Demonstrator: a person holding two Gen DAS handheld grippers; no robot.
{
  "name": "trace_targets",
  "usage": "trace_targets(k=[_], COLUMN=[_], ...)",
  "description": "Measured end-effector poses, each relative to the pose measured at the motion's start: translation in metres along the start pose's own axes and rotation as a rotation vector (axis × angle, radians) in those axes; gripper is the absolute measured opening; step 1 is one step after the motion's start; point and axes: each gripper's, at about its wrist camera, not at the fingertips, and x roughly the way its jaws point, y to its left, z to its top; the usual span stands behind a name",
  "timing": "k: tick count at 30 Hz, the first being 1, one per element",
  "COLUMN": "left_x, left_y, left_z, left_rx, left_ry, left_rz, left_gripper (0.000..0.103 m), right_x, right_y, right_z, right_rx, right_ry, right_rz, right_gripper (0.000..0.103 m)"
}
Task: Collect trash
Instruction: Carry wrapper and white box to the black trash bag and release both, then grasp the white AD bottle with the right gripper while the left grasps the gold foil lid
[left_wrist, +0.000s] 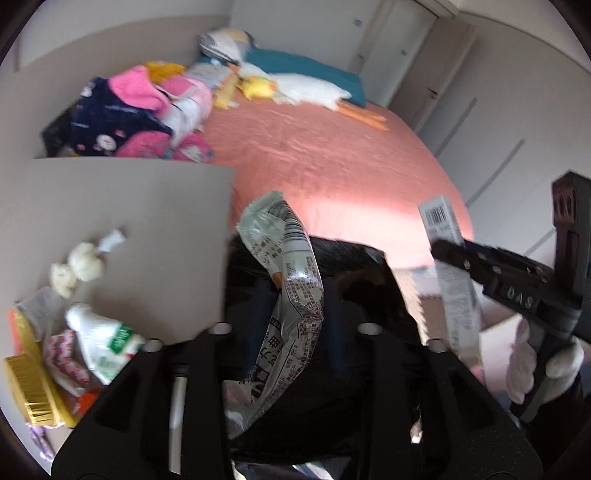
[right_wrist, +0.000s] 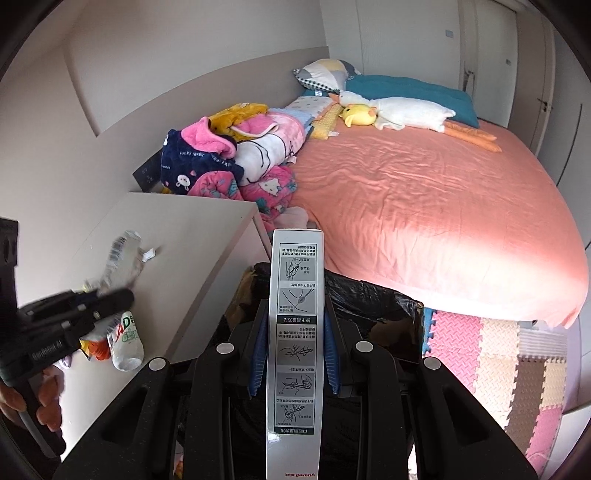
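Observation:
My left gripper (left_wrist: 295, 295) is shut on a crumpled silver-green food wrapper (left_wrist: 291, 273) and holds it over the black trash bag (left_wrist: 362, 273) beside the bed. My right gripper (right_wrist: 295, 332) is shut on a long white printed carton (right_wrist: 295, 332), also above the trash bag (right_wrist: 384, 299). The right gripper and its carton (left_wrist: 454, 273) show at the right of the left wrist view. The left gripper with the wrapper (right_wrist: 118, 262) shows blurred at the left of the right wrist view. More trash lies on the nightstand: tissue balls (left_wrist: 77, 269), a plastic bottle (left_wrist: 107, 343), a gold box (left_wrist: 29, 387).
The beige nightstand (left_wrist: 147, 206) stands left of the bag. The bed with a pink sheet (right_wrist: 424, 206) fills the right, with piled clothes (right_wrist: 229, 158) and a plush goose (right_wrist: 402, 112) on it. Foam floor mats (right_wrist: 509, 362) lie at the lower right.

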Motion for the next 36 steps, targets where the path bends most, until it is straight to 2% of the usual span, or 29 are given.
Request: trace_targets(k=[1,2,3,5,8,15,24,36], left_x=[0.006,0.009,0.014,0.022,0.030,0.031,0.019,-0.007], left_y=[-0.004,-0.009,-0.015,-0.022,-0.026,-0.026,-0.010,0.029], left_z=[0.000,-0.002,-0.004,-0.005,-0.007,-0.007,-0.014,-0.031], left_rx=[0.007,0.027,0.047,0.062,0.057,0.058,0.022,-0.051], left_ry=[0.021,0.022,0.031,0.053,0.075,0.064,0.049,0.022], left_rz=[-0.003,-0.010,-0.017,-0.018,-0.015,0.008,0.045,0.112], left_gripper=[0.096,0.096,0.096,0.096,0.096,0.096,0.096,0.096], right_x=[-0.002,-0.007,-0.011,-0.016,-0.019,-0.018,-0.011,0.007], right_y=[-0.006,-0.012,-0.015,-0.021,-0.027,-0.030,-0.007,0.037], right_z=[0.001,0.001,0.002,0.003,0.004,0.002,0.002,-0.001], right_rx=[0.023,0.043,0.050,0.050,0.063,0.059,0.009,-0.061], right_ry=[-0.007,-0.028,-0.050,-0.069,-0.078,-0.081,-0.071,-0.027], right_rz=[0.004,-0.009,-0.025,-0.055,-0.053,-0.037,-0.010,0.053], right_gripper=[0.051,0.066,0.068,0.068,0.068,0.068,0.068,0.068])
